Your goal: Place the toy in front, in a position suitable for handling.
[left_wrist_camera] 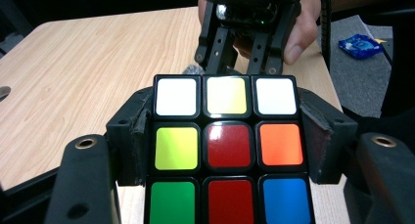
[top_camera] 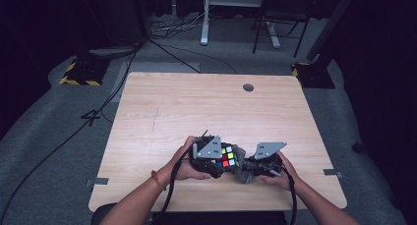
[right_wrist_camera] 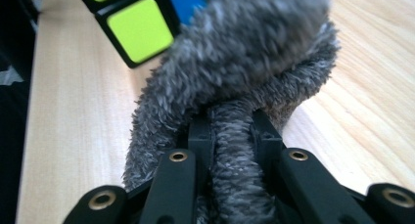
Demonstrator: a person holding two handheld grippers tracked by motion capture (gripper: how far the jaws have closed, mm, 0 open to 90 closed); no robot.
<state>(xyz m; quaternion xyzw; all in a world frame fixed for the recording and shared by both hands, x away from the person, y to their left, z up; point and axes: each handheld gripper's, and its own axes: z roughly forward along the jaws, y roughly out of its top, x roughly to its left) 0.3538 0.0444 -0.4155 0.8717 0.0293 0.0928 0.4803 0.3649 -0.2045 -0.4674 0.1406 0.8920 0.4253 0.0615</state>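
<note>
A Rubik's cube (top_camera: 227, 156) sits just above the wooden table (top_camera: 196, 102) near its front edge, with my left gripper (top_camera: 216, 163) shut on it. In the left gripper view the cube (left_wrist_camera: 227, 150) shows white, yellow, green, red, orange and blue stickers, and my left gripper (left_wrist_camera: 227, 136) clamps its two sides. My right gripper (top_camera: 252, 166) is shut on a grey fluffy cloth (top_camera: 241, 169) that lies against the cube's right side. In the right gripper view the cloth (right_wrist_camera: 244, 62) bulges out of my right gripper (right_wrist_camera: 234, 131) and covers part of the cube (right_wrist_camera: 139, 28).
A round cable hole (top_camera: 248, 87) is in the table's far edge. A blue packet (left_wrist_camera: 361, 44) lies on the grey floor beside the table. Cables (top_camera: 98, 112) run across the floor at the left, and a desk leg (top_camera: 204, 18) and chair legs stand beyond the table.
</note>
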